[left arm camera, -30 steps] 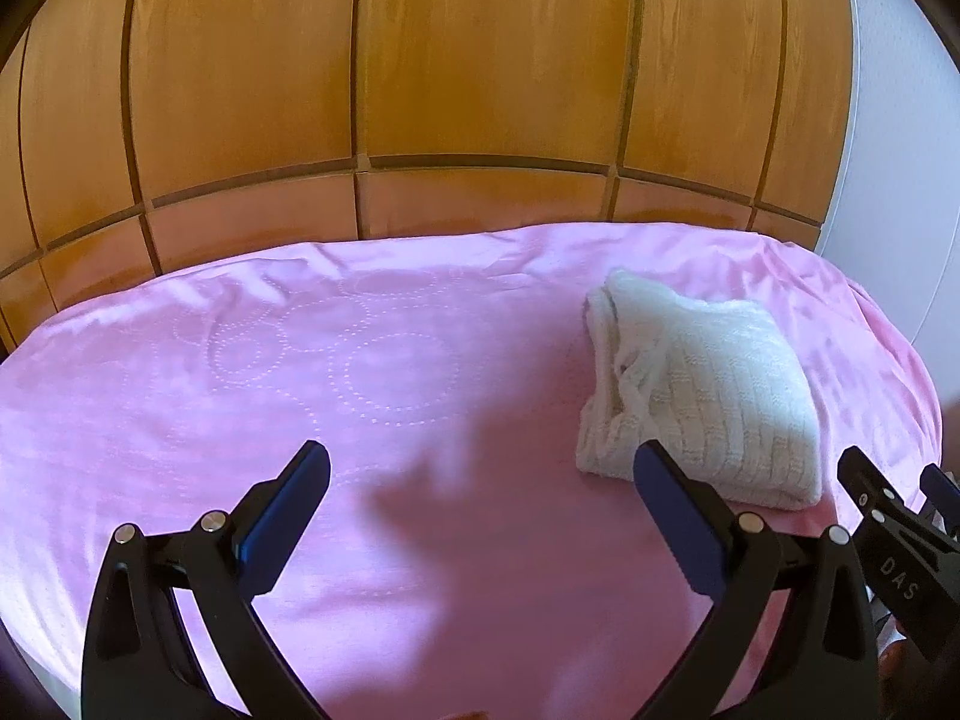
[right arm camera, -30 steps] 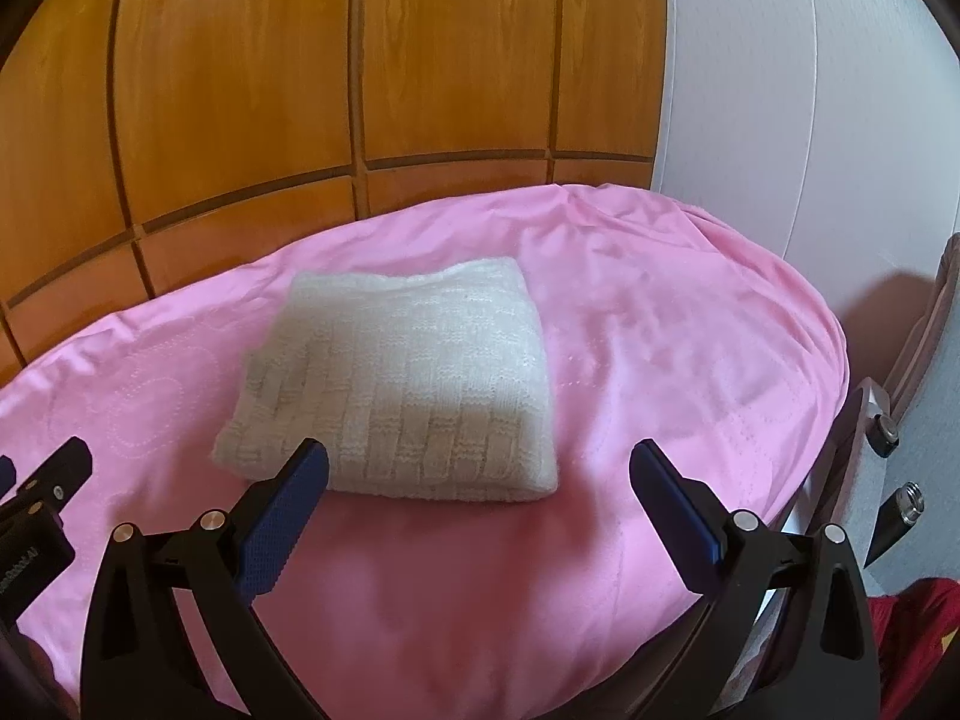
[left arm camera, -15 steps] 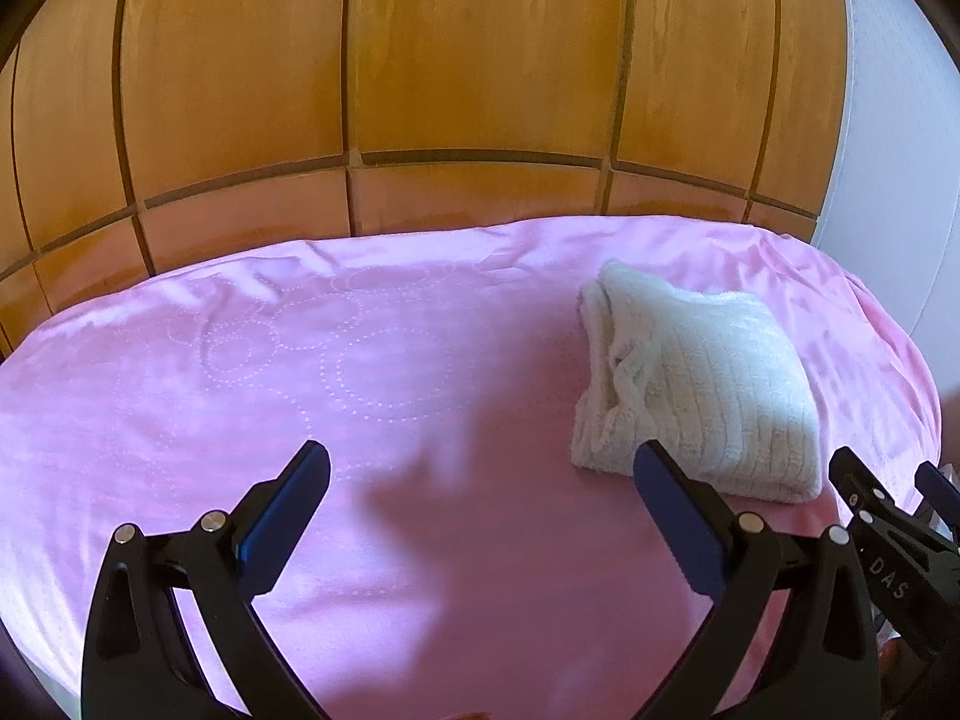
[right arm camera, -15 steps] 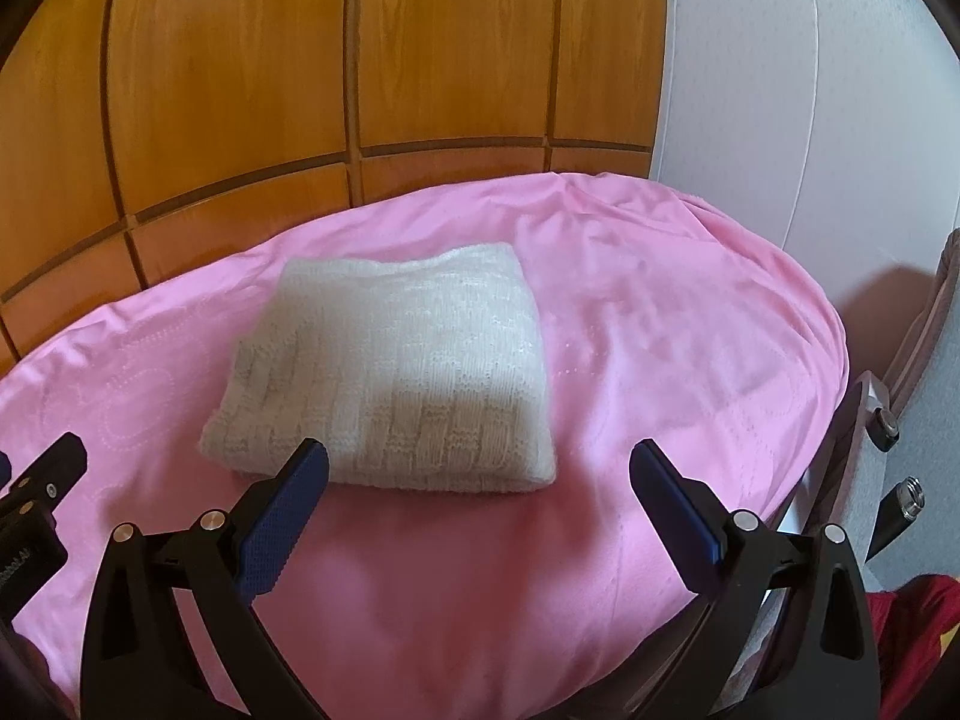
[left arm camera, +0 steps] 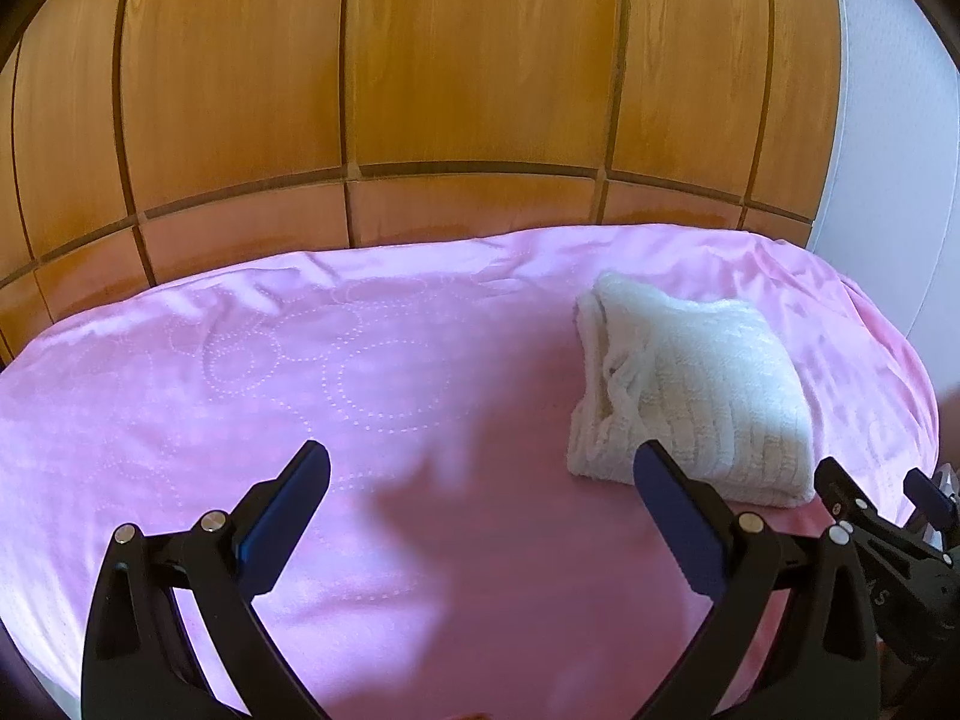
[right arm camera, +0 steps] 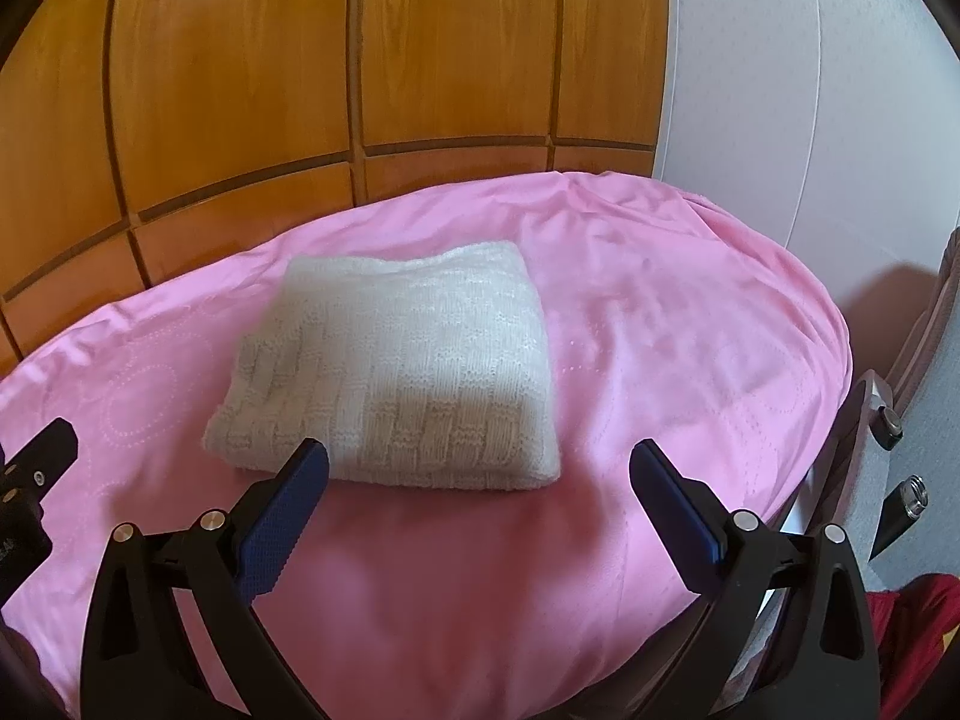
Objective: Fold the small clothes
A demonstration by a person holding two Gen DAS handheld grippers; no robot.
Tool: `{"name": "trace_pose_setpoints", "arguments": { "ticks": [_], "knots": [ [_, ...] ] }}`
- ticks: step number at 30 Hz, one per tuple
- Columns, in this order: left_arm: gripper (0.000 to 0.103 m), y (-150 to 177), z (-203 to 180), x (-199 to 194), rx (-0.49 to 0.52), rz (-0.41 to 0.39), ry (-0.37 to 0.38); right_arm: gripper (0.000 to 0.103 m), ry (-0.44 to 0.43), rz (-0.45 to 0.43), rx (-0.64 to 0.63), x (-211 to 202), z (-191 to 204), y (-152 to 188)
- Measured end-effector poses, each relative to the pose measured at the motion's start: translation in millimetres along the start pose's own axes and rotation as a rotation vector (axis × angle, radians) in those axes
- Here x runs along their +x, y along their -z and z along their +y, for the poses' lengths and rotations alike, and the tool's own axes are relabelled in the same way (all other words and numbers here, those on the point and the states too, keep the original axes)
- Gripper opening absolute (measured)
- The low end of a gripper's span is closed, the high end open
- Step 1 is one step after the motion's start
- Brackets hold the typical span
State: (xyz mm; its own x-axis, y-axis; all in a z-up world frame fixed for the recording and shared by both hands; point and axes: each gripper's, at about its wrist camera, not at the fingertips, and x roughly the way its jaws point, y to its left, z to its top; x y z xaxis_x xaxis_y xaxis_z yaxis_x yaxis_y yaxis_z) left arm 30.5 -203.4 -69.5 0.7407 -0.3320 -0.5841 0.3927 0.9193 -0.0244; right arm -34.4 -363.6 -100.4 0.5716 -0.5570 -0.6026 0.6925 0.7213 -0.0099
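A cream knitted garment (right arm camera: 396, 372) lies folded into a thick rectangle on the pink bed sheet (right arm camera: 660, 360). In the left wrist view it lies at the right (left arm camera: 702, 396), with its layered open edges facing left. My right gripper (right arm camera: 479, 468) is open and empty, held just in front of the garment's near edge, not touching it. My left gripper (left arm camera: 480, 474) is open and empty over bare sheet, to the left of the garment. The right gripper shows at the right edge of the left wrist view (left arm camera: 882, 504).
Wooden wardrobe panels (left arm camera: 468, 90) stand behind the bed. A white padded headboard (right arm camera: 780, 90) rises at the right. A dark wooden bed frame with metal knobs (right arm camera: 888, 420) and something red (right arm camera: 912, 648) are at the right edge.
Both grippers have drawn back and tilted slightly, so the folded garment sits a little lower and closer in the right wrist view. The garment has not moved.
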Motion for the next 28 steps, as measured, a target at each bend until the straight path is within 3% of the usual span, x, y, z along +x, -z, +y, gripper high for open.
{"name": "trace_pose_setpoints", "arguments": {
  "ticks": [18,24,28],
  "knots": [
    [0.101,0,-5,4,0.026,-0.010,-0.022,0.100,-0.013,0.027,-0.002,12,-1,2],
    [0.101,1,-3,17,0.004,0.047,-0.012,0.099,-0.030,0.029,-0.011,16,-4,-1],
    [0.101,1,4,28,-0.023,0.088,-0.019,0.099,-0.014,0.006,0.028,33,-31,-25]
  ]
}}
